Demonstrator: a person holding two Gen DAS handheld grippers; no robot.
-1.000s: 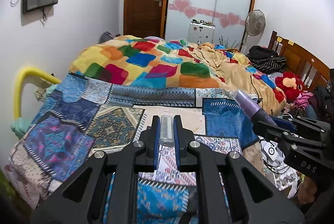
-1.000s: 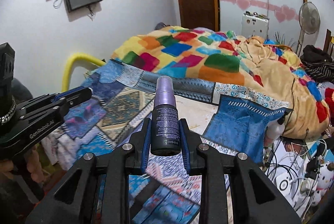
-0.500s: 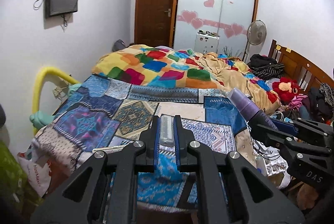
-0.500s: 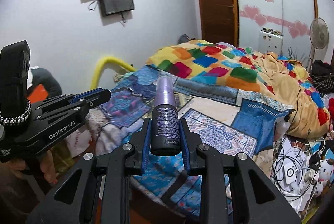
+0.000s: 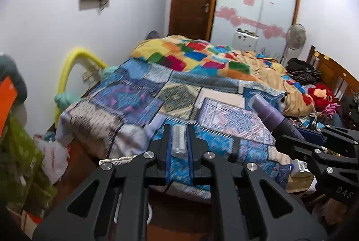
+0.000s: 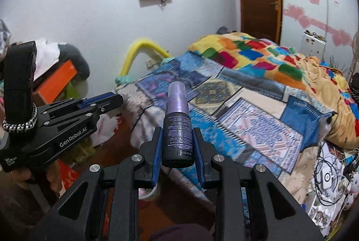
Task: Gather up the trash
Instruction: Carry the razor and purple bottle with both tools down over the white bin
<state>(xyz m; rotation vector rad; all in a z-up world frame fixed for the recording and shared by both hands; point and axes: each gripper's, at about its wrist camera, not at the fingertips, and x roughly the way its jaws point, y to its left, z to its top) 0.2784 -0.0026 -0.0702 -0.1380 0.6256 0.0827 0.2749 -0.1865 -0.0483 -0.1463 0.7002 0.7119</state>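
My left gripper (image 5: 178,128) is shut on a small clear ribbed plastic tube (image 5: 178,140), held above the near corner of the bed. My right gripper (image 6: 177,131) is shut on a dark spray bottle (image 6: 178,126) with a purple cap, standing upright between the fingers. The bottle (image 5: 272,114) also shows at the right of the left wrist view, in the right gripper (image 5: 309,142). The left gripper (image 6: 112,98) shows at the left of the right wrist view.
The bed (image 5: 139,93) with patchwork covers fills the middle. A yellow foam tube (image 5: 67,68) curves at the wall. Green boxes (image 5: 20,151) and a white plastic bag (image 5: 53,155) sit on the floor at left. Cables and clutter (image 6: 329,176) lie right of the bed.
Both grippers have drawn back from the bed and swung left, still holding their items. More floor, the bags and the boxes at left have come into view.
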